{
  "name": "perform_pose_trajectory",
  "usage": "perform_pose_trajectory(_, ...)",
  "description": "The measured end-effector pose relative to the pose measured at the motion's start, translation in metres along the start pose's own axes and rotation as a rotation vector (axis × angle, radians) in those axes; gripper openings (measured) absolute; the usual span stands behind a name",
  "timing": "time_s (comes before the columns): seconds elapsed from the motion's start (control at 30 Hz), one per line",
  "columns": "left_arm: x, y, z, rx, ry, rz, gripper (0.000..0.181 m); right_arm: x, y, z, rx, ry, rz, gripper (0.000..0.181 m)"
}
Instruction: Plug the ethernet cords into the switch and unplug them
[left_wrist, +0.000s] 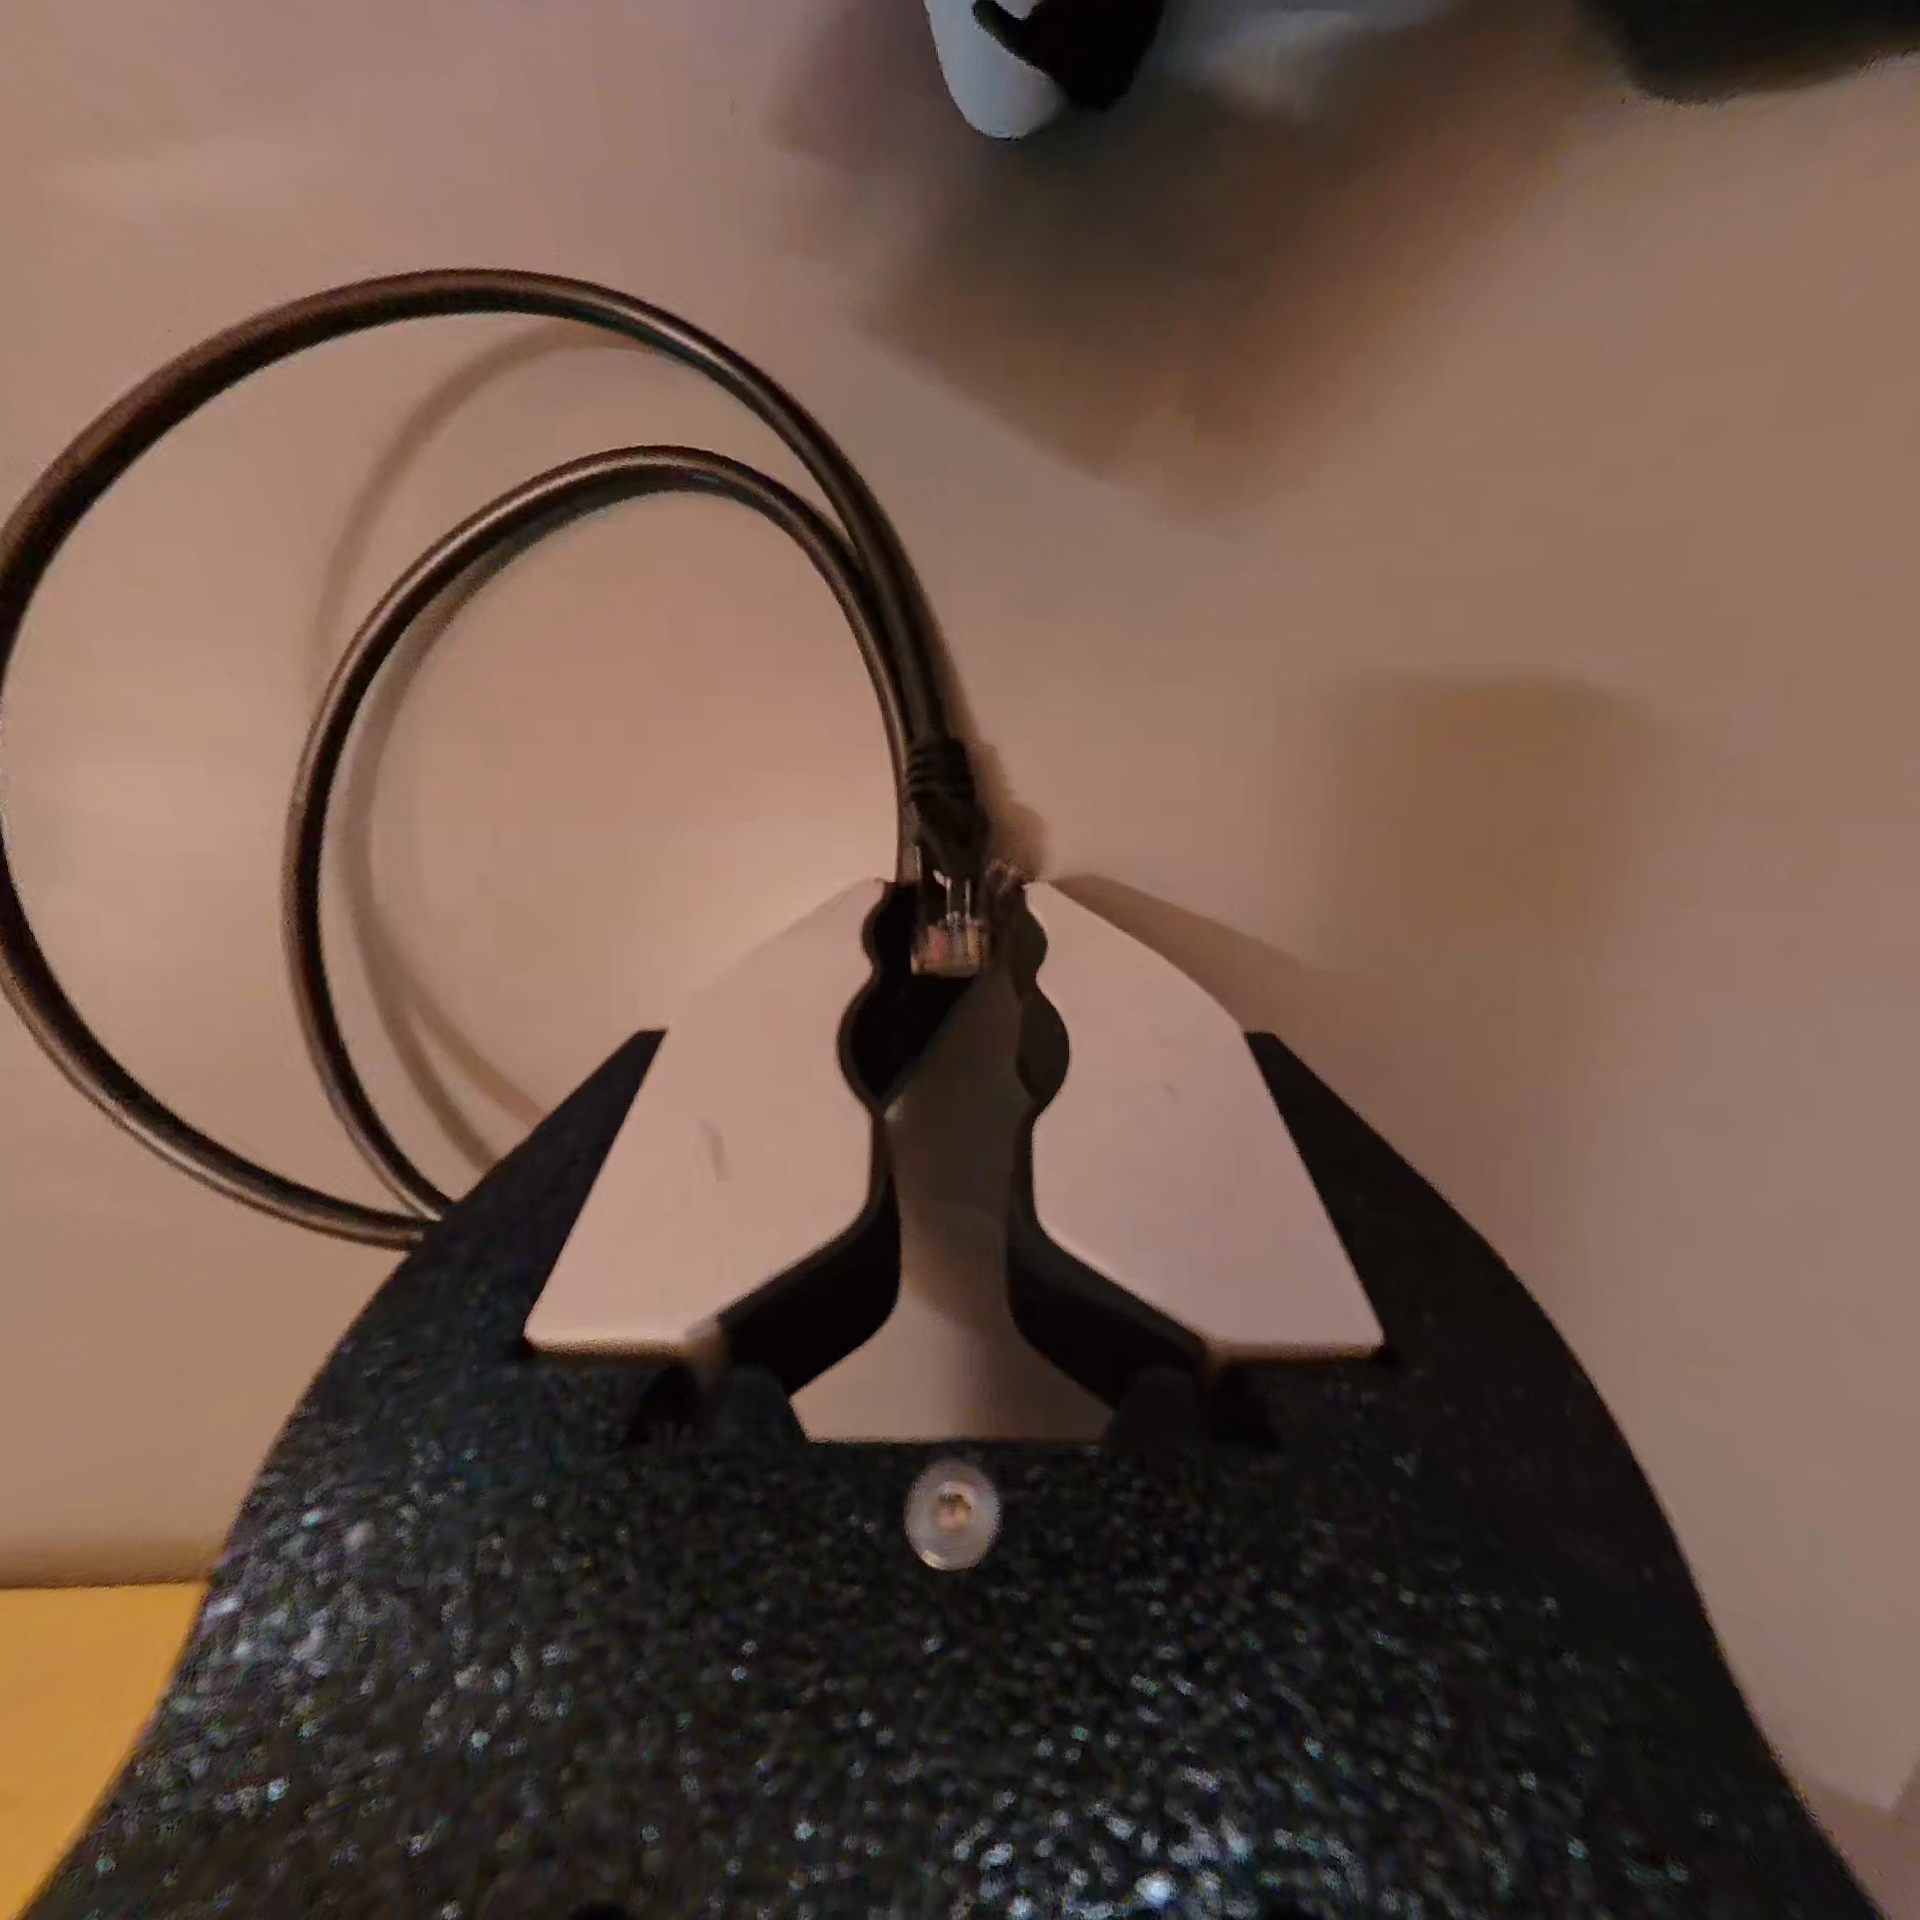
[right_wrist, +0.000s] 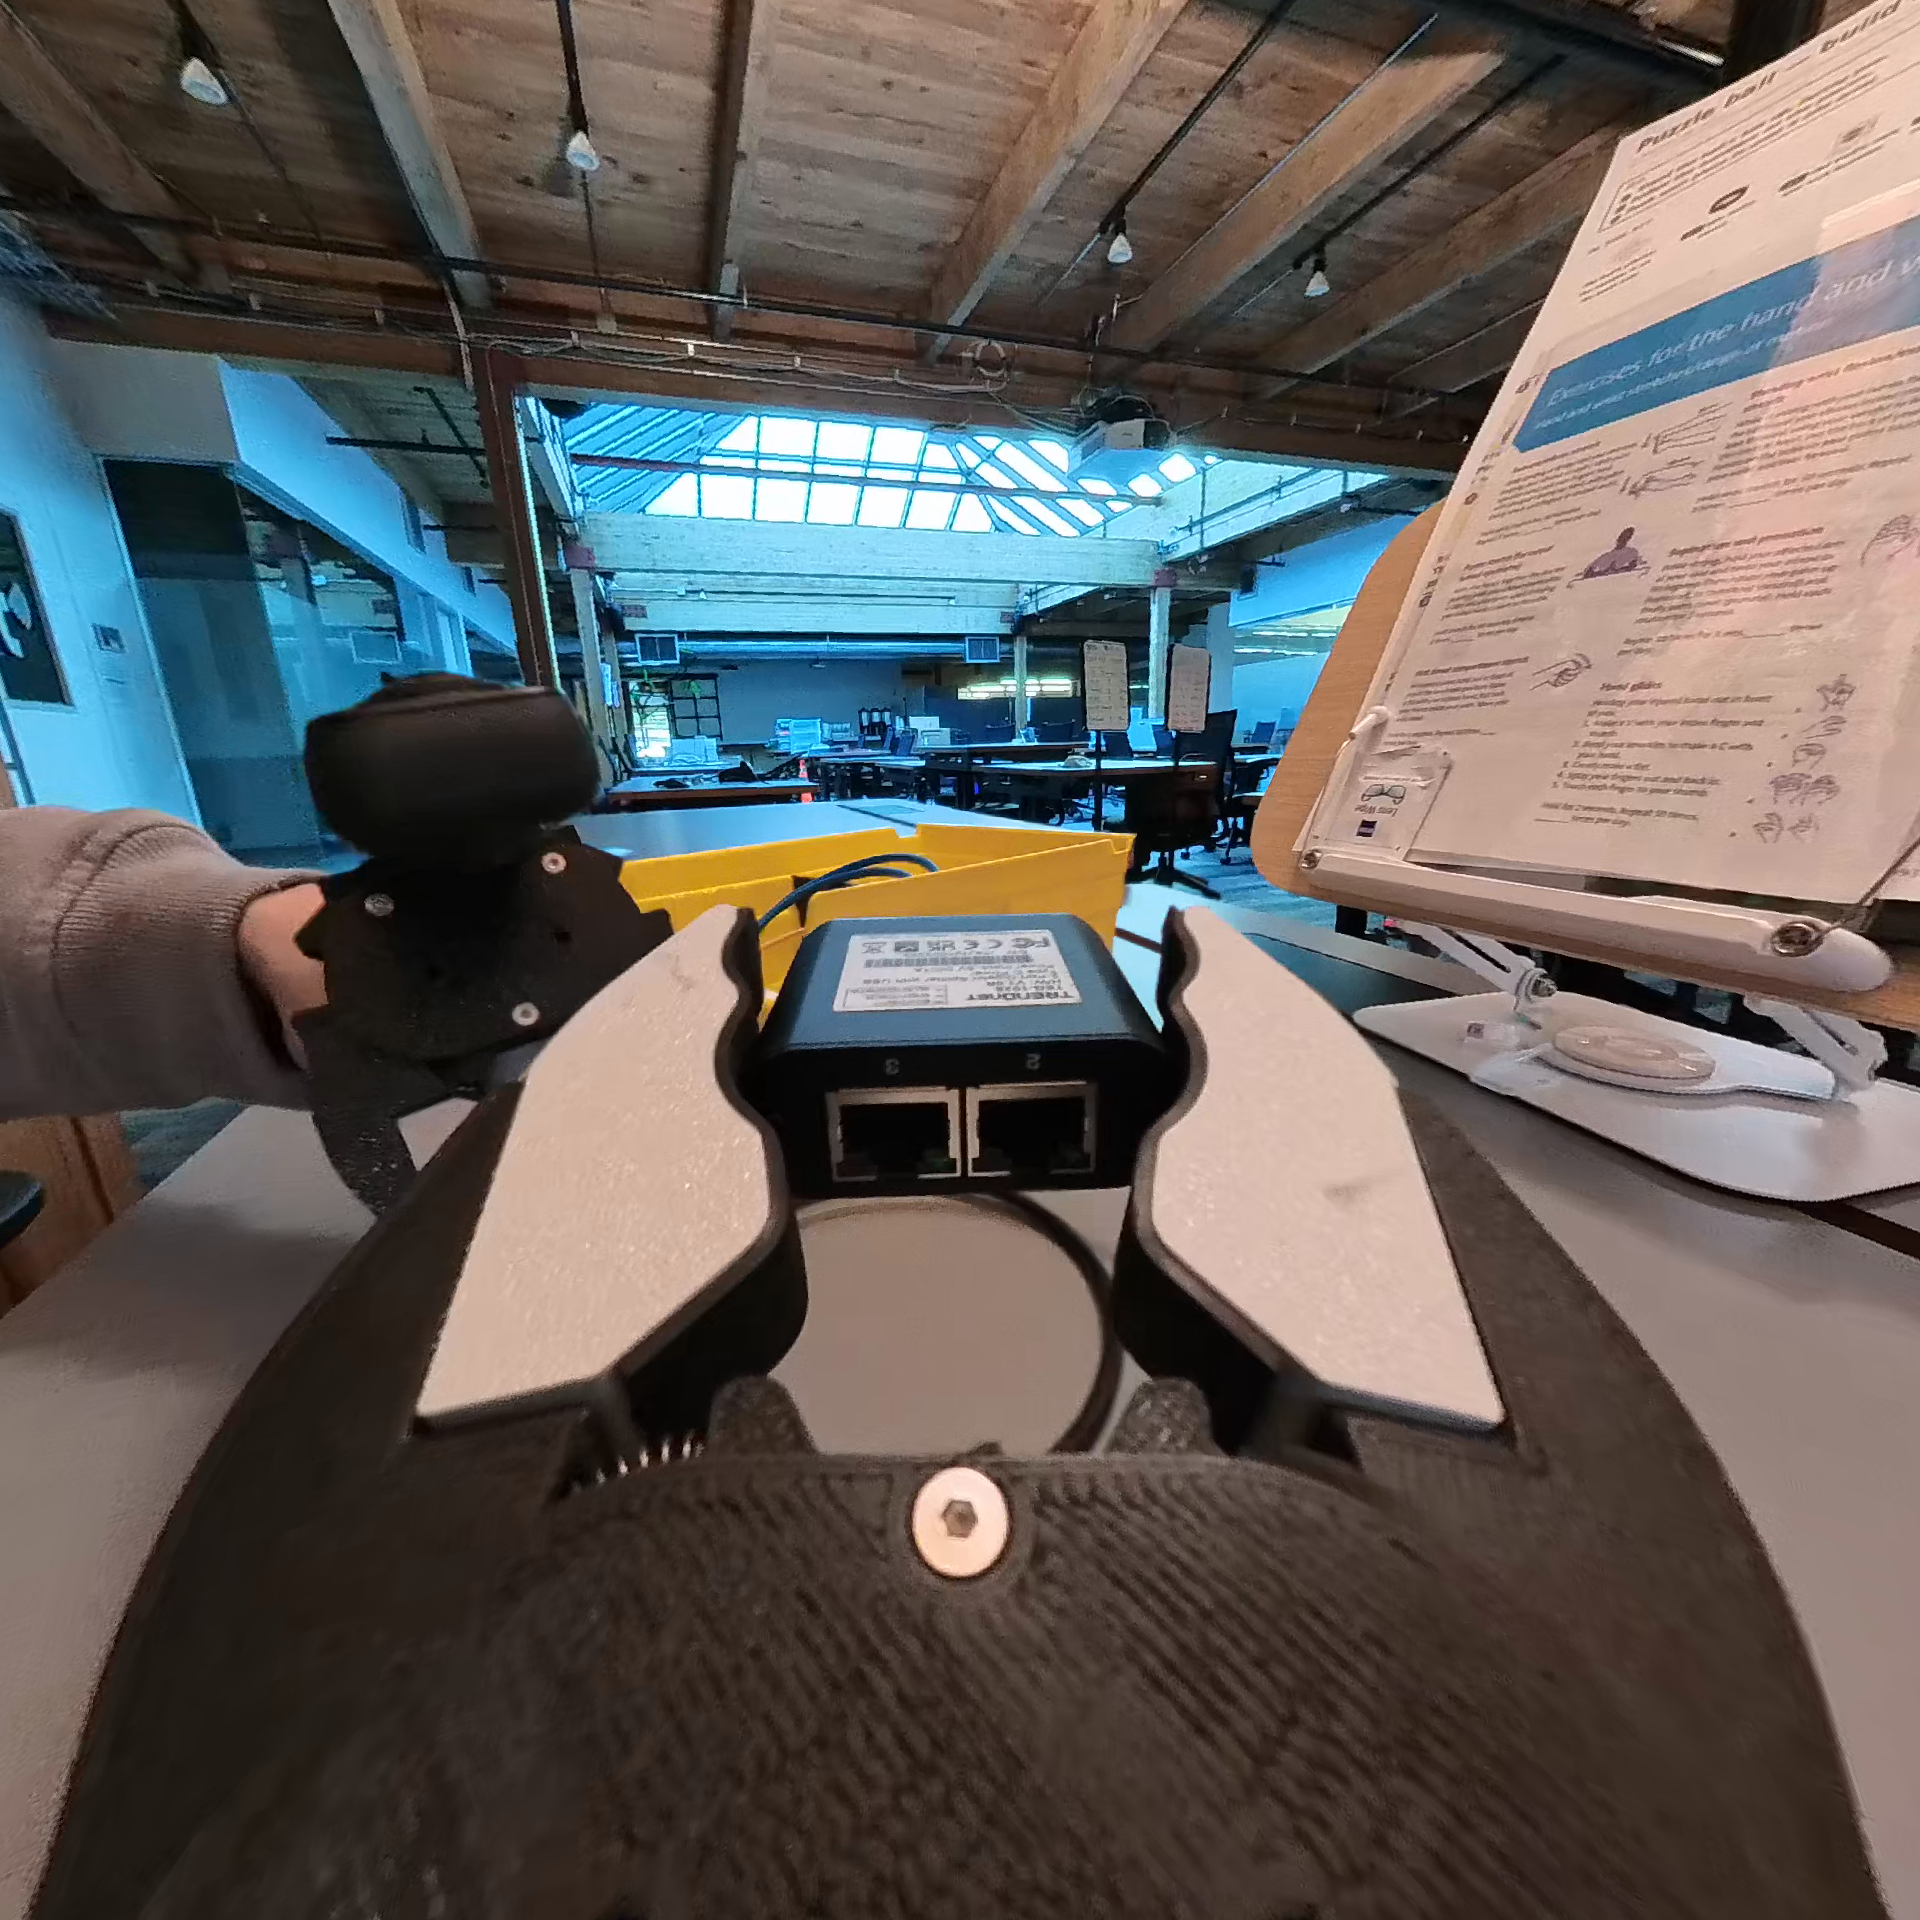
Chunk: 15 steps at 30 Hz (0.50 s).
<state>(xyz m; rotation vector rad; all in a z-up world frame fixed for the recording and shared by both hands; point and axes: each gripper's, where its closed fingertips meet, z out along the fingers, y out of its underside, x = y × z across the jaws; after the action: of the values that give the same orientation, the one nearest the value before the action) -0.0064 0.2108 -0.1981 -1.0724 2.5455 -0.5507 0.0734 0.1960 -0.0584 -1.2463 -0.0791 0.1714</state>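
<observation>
Both jaws narrowed, each gripping.

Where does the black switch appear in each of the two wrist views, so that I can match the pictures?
Left wrist view: the switch is not in it.
Right wrist view: the switch sits at the centre, gripped between the right claw fingers, with its two ports facing the camera.
Shared landmark: the left claw, which pinches the ethernet cord plug in its own view and shows at the left edge of the right view.

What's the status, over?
Left gripper shut on ethernet plug. Right gripper shut on switch. Both facing ports empty. Nothing blocking them.
</observation>
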Motion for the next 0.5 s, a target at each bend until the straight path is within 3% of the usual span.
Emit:
perform_pose_trajectory(0.1, 0.001, -0.003, -0.005, 0.042, 0.014, -0.048, 0.013, 0.005, -0.005, -0.003, 0.023, 0.025, -0.001, 0.074)
perform_pose_trajectory(0.2, 0.007, -0.013, -0.024, 0.161, 0.124, -0.196, 0.013, 0.014, -0.016, -0.009, 0.076, 0.080, 0.000, 0.073)
perform_pose_trajectory(0.37, 0.015, -0.056, -0.116, 0.548, 0.590, -0.684, 0.013, 0.021, -0.032, -0.017, 0.164, 0.122, 0.011, 0.073)
perform_pose_trajectory(0.43, 0.009, -0.064, -0.155, 0.707, 0.812, -0.872, 0.013, 0.021, -0.035, -0.018, 0.184, 0.122, 0.021, 0.073)
perform_pose_trajectory(0.5, -0.001, -0.059, -0.173, 0.825, 0.941, -1.011, 0.013, 0.020, -0.033, -0.017, 0.174, 0.123, 0.012, 0.073)
